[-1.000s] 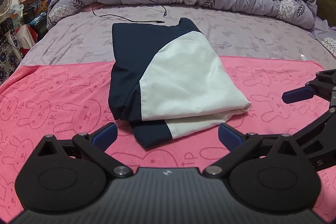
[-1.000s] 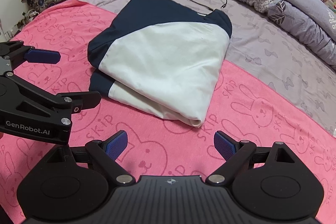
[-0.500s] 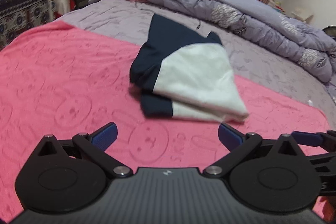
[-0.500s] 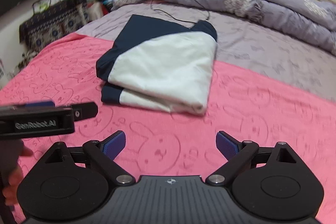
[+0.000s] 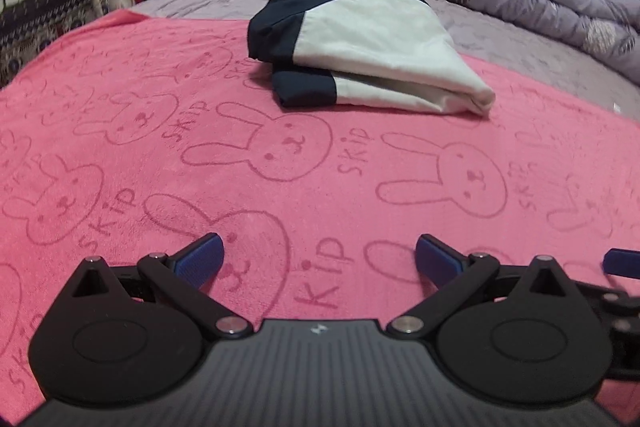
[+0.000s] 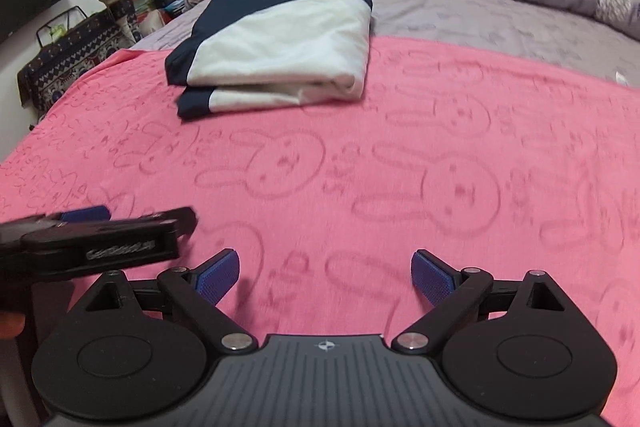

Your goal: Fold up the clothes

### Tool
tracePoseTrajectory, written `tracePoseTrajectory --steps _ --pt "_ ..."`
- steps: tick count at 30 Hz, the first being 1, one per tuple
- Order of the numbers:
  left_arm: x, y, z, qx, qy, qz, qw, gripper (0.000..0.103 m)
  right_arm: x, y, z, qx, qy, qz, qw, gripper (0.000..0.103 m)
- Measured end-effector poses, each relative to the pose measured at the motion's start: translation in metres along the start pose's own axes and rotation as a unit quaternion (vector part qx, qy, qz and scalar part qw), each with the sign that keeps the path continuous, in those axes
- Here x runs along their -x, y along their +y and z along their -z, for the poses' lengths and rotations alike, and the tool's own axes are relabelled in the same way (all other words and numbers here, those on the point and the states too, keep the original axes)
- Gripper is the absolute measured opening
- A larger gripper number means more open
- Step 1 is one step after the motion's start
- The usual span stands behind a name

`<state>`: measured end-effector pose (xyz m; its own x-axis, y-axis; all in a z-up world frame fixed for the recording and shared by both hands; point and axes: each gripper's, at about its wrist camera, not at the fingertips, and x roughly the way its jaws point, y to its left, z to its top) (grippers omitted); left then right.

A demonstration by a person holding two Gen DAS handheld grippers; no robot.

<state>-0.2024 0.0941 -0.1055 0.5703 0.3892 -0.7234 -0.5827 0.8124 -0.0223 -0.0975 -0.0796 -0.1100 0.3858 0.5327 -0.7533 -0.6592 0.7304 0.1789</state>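
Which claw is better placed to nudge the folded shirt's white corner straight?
Probably the right claw: the folded shirt's white corner lies almost straight ahead of it. From the left claw that corner sits off to the right. Both claws are open and empty above the pink towel.

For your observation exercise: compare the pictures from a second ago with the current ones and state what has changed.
Both grippers have pulled back from the folded shirt, toward the near edge of the pink towel. The left gripper and right gripper are open and empty, as before. The shirt stays folded in the same spot, partly on the towel.
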Motion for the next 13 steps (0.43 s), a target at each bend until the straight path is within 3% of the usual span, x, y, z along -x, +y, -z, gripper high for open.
tracePoseTrajectory --steps 5,10,13 --pt "0.0 0.008 -0.005 0.035 0.006 0.012 0.9993 0.103 0.002 0.013 0.009 0.046 -0.002 0.015 0.999 0.094" --pt "-0.001 0.016 -0.008 0.069 0.008 0.023 0.9973 0.103 -0.002 0.016 0.009 0.047 0.002 0.012 0.999 0.096" --pt "-0.002 0.013 -0.007 0.059 0.007 0.019 0.9981 0.103 -0.003 0.017 0.011 0.054 0.0 0.015 0.998 0.098"
